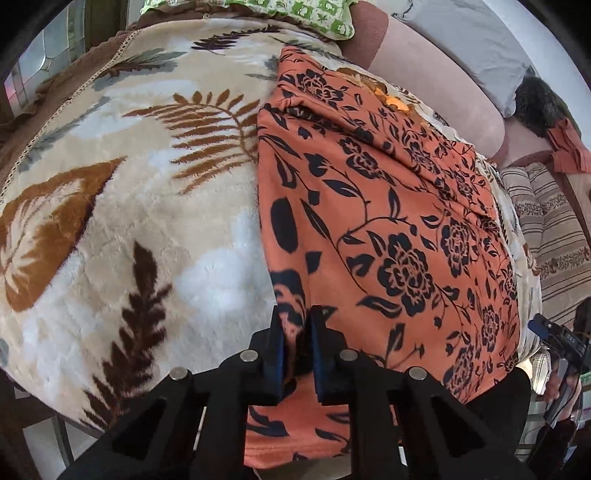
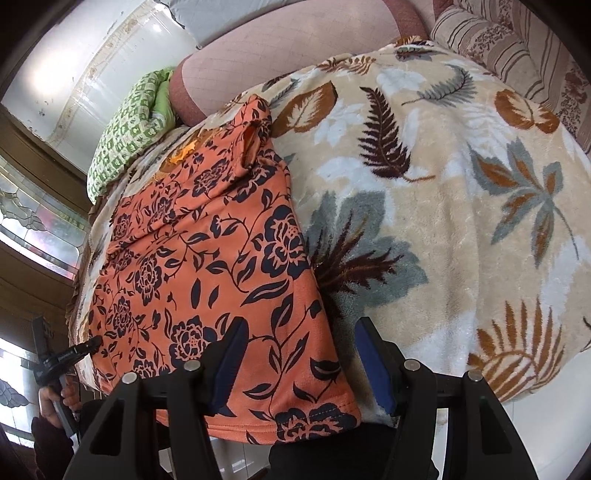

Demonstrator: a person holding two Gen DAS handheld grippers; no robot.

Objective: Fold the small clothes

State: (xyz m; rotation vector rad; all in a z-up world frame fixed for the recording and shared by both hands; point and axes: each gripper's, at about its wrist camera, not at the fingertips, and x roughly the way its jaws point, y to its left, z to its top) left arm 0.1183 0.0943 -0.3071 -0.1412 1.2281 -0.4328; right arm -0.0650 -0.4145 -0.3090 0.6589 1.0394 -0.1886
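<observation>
Your left tool (image 1: 297,325) is clamped on the near left edge of the orange shirt (image 1: 388,229), with a pinch of the fabric bunched between its two dark fingers. Your right tool (image 2: 301,339) has its fingers spread wide, straddling the shirt's near right corner; the left finger rests over the fabric, the right finger sits over the blanket (image 2: 461,206) just beside the shirt's edge (nothing is held there).

The shirt, orange with a black flower print, lies lengthwise on the leaf-patterned blanket on the bed, its hem hanging slightly over the near edge. It looks folded along its length, both long sides fairly straight, and a sleeve opening (image 2: 251,147) shows at the far end. A small patch of brighter orange (image 1: 397,101) peeks out near the collar end.

Beyond the shirt sit a green patterned pillow (image 1: 314,14) and a pink bolster (image 1: 436,85). A striped cushion (image 1: 554,229) lies on the right side of the bed.
</observation>
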